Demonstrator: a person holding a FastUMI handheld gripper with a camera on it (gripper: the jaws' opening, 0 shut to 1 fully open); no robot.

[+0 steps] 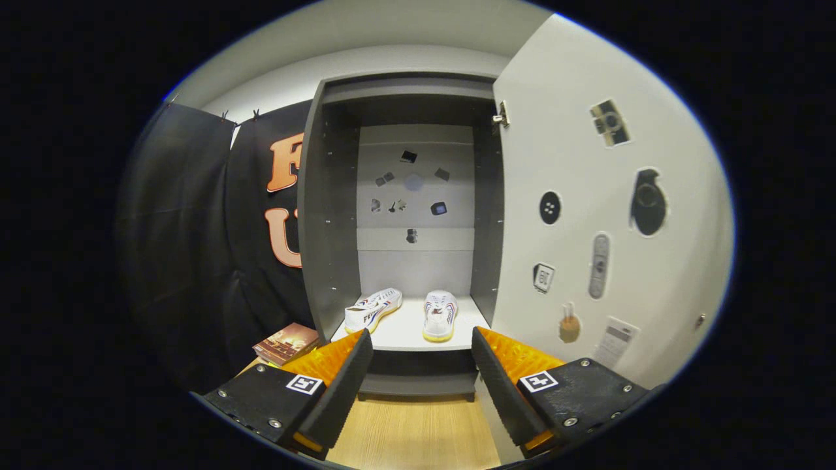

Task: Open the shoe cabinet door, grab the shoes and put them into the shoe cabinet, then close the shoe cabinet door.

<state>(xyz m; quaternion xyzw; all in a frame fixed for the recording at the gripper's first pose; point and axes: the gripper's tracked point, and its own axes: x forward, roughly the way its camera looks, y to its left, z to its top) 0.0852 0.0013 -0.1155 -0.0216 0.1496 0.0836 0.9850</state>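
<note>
While the tongs (422,356) gape wide and empty, both shoes (405,313) sit beyond them inside the shoe cabinet (330,215), door (588,215) swung right.

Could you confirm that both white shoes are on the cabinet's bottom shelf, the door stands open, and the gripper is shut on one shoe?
Not quite: the gripper is open and holds nothing. In the gripper view, both white shoes sit on the cabinet's bottom shelf, beyond the fingers, and the door stands open.
</note>
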